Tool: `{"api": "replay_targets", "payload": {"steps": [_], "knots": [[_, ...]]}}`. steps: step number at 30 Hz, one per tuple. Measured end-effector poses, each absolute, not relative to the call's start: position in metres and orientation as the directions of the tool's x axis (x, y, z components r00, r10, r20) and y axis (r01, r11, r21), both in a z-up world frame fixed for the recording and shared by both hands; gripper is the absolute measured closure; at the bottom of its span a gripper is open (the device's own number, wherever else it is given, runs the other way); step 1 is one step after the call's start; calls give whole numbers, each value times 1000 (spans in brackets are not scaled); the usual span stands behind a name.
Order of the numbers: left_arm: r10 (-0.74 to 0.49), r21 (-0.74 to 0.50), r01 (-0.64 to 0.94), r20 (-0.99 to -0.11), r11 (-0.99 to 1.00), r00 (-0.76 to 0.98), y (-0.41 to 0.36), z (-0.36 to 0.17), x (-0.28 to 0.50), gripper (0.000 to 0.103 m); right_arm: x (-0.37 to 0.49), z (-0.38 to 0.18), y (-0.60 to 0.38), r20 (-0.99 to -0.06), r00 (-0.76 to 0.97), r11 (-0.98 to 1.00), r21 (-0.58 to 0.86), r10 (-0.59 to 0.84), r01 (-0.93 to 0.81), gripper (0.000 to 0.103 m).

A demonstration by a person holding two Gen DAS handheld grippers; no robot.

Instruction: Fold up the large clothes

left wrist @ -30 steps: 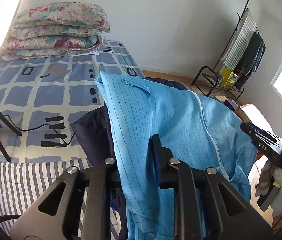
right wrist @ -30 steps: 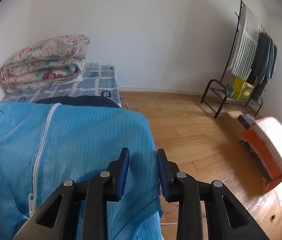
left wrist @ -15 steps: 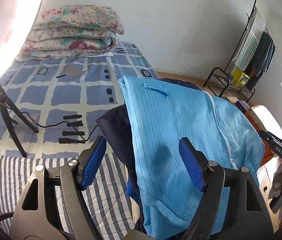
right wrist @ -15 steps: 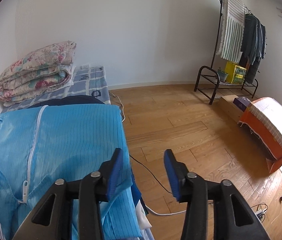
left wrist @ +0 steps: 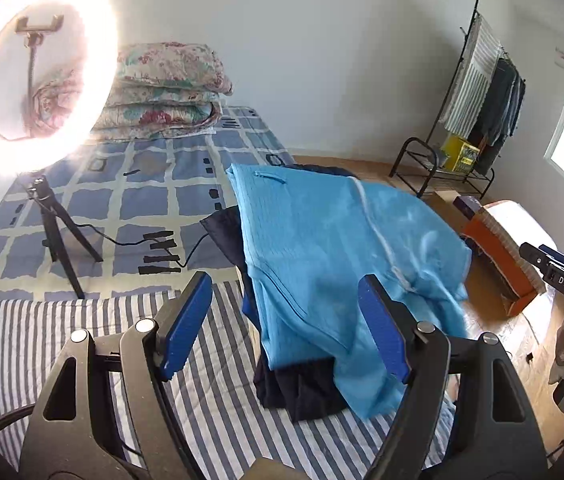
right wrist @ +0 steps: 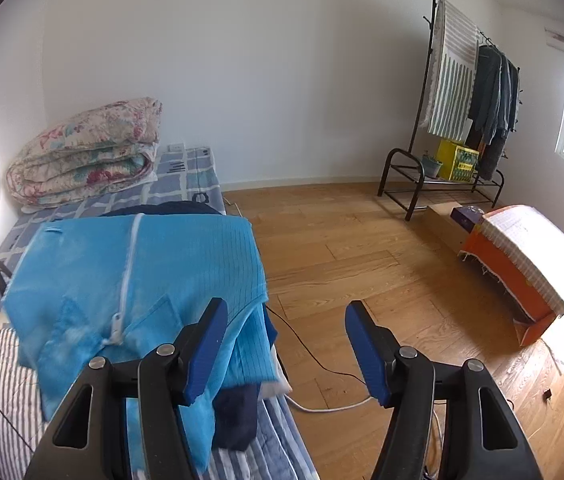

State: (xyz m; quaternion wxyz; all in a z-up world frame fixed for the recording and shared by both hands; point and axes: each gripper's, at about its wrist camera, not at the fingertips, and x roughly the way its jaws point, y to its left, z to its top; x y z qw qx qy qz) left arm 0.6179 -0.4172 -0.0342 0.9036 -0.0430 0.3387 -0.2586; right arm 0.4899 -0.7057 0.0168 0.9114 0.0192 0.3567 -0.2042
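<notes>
Both claws have been drawn back off the blue garment (left wrist: 338, 248), which is left folded on a dark garment (left wrist: 302, 388) at the bed's (left wrist: 41, 340) right edge. Nothing is held by the left claw (left wrist: 282, 328); the right claw (right wrist: 286, 344) is opening, empty. Overhanging cloth could be pulled floorward by its own weight.

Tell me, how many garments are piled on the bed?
2 show: a light blue zip garment on top, a dark navy one beneath it. More may be hidden underneath.
</notes>
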Motion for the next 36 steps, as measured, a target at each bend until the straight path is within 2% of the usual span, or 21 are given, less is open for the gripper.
{"api": "replay_targets", "payload": {"steps": [8,17,19,21,26,31,36], "knots": [[-521,-239,474,-545,848,657,-367,22,510,25,401,88,-659,-630,704,921,-49,-329,386,36],[-518,-211,483,-502,850,693,-304,57,400,21,297,133,-586,-605,720,930,-99,-339,355,33],[-514,-208,479,-498,853,699,-294,61,378,20,270,135,-569,-598,728,932,-100,-337,349,27],[-502,-192,473,-487,860,715,-280,63,351,16,246,134,-553,-592,736,936,-93,-326,340,26],[-464,-115,465,-452,878,762,-253,54,285,2,186,122,-515,-568,762,945,-98,-311,313,18],[-431,-23,476,-465,879,773,-245,30,229,0,148,103,-487,-538,779,944,-123,-322,305,2],[-442,-45,481,-477,875,760,-240,2,200,0,126,87,-472,-521,794,947,-104,-313,304,0]]}}
